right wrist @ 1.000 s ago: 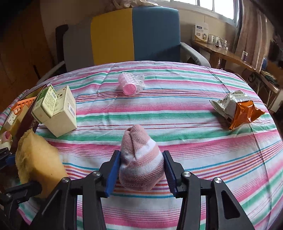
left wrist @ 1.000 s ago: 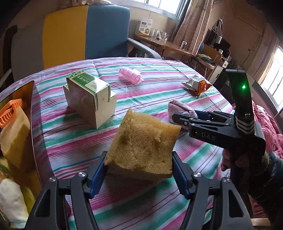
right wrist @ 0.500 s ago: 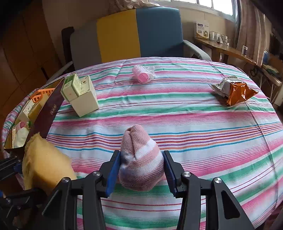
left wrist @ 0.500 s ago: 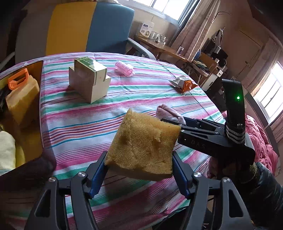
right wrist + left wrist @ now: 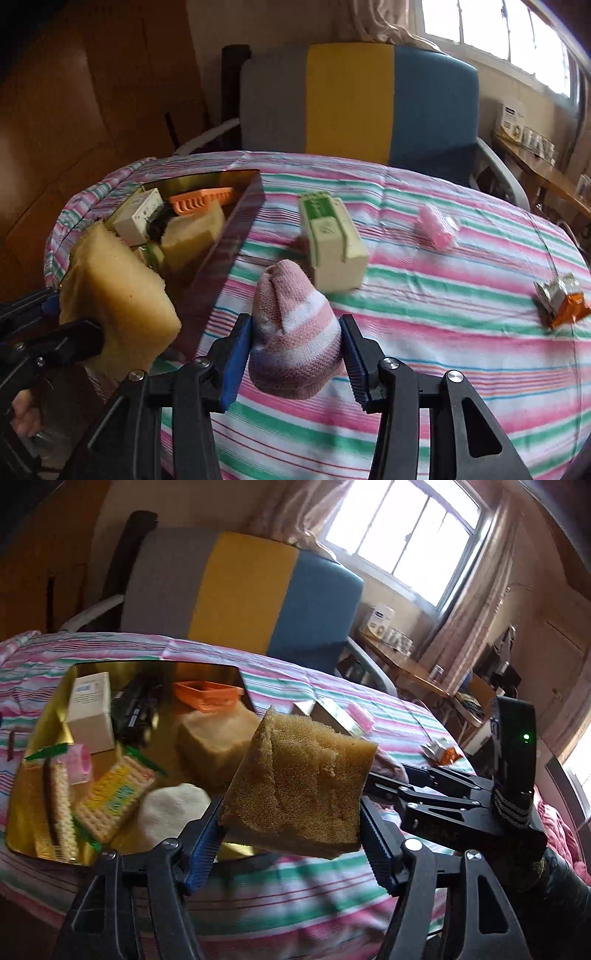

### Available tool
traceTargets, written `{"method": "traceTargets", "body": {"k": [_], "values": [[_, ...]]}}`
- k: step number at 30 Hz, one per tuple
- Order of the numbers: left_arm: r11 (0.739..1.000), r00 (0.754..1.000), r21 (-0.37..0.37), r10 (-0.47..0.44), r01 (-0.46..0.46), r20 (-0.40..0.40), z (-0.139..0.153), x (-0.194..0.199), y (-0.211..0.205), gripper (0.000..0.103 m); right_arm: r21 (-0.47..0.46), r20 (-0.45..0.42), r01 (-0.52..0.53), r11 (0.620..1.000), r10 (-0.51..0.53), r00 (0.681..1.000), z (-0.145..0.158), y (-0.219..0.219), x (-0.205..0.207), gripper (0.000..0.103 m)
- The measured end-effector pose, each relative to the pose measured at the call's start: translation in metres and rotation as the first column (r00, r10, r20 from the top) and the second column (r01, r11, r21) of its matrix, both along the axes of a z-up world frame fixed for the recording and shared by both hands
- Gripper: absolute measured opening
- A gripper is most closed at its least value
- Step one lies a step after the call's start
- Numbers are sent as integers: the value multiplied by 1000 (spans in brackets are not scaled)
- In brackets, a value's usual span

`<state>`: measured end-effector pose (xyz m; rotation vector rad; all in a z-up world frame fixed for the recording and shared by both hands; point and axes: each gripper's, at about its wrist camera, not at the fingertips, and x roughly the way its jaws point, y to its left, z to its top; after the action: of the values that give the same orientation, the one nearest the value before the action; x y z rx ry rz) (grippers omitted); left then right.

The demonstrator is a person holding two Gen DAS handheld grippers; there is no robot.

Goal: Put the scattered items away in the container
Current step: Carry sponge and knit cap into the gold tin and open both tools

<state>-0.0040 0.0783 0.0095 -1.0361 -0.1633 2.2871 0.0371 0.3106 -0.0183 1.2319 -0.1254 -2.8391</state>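
My left gripper point(image 5: 291, 834) is shut on a yellow sponge point(image 5: 299, 779), held in the air over the near right corner of the gold-lined box point(image 5: 155, 662). Inside the box lie a second sponge point(image 5: 214, 738), a white carton point(image 5: 90, 710), an orange comb point(image 5: 207, 694), a cracker pack point(image 5: 114, 797) and a white sock point(image 5: 173, 812). My right gripper point(image 5: 295, 350) is shut on a rolled pink-and-white striped sock point(image 5: 295, 332) above the striped cloth, just right of the box's dark wall point(image 5: 221, 258). The held sponge point(image 5: 114, 295) shows at the left of the right wrist view.
On the striped tablecloth point(image 5: 443, 332) stand a green-and-white carton point(image 5: 330, 243), a pink hair roller point(image 5: 437, 229) and an orange snack packet point(image 5: 561, 299). A grey, yellow and blue armchair point(image 5: 369, 103) stands behind the table. A wooden side table point(image 5: 402, 661) with cups is at the right.
Both grippers rose and swung left toward the box, each keeping its item. The box, earlier at the left edge, now fills the left of the left wrist view.
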Motion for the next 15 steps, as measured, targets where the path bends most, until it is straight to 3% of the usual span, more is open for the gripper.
{"method": "traceTargets", "body": {"k": [7,15], "values": [[987,987,-22,161,-161,-14,-5,-43,-46,70,-14,-18,-141,990,141,990,18,-67,-61,48],[970,972,-58,236,-237,-23,-21,-71,-69,71,-11,6,-223,975,224,975,17,-124,-131,48]]}}
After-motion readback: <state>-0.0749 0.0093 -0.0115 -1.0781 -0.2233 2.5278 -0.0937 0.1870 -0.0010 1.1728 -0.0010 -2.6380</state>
